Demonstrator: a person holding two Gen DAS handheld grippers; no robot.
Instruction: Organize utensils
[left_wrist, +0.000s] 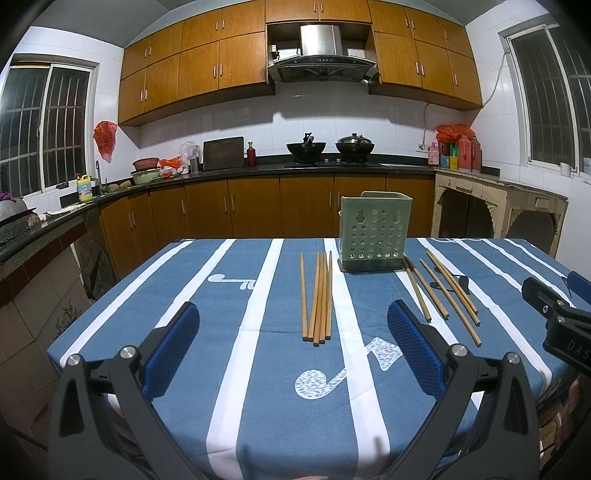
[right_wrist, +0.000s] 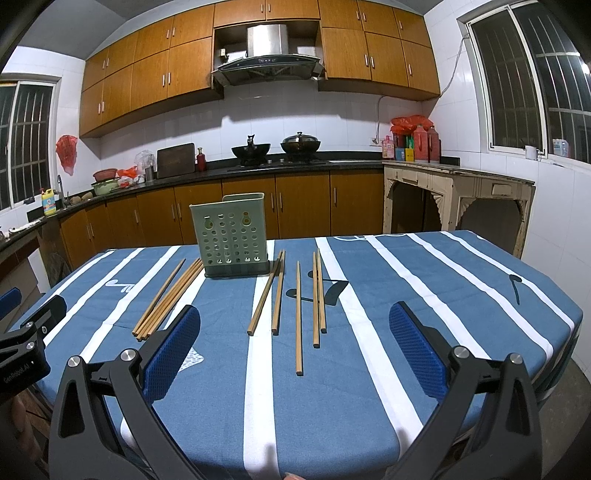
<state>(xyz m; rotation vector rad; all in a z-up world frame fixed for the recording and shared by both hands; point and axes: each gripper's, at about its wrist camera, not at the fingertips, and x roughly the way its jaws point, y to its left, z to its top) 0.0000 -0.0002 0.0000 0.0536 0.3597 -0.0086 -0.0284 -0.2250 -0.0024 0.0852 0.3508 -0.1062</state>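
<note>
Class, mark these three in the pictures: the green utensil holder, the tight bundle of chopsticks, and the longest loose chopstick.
Green utensil holder (left_wrist: 373, 232): left wrist view, perforated front wall.
Bundle of chopsticks (left_wrist: 320, 299): left wrist view, mid-length of the sticks.
Longest loose chopstick (right_wrist: 298, 317): right wrist view, middle of its shaft.

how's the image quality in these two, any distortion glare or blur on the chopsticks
Left wrist view: fisheye bends the wooden wall cabinets and darkens the corners; the bundle of wooden chopsticks is sharp. Right wrist view: same curvature; the spread-out wooden chopsticks are sharp, the green perforated plastic holder casts a soft shadow, no glare.
</note>
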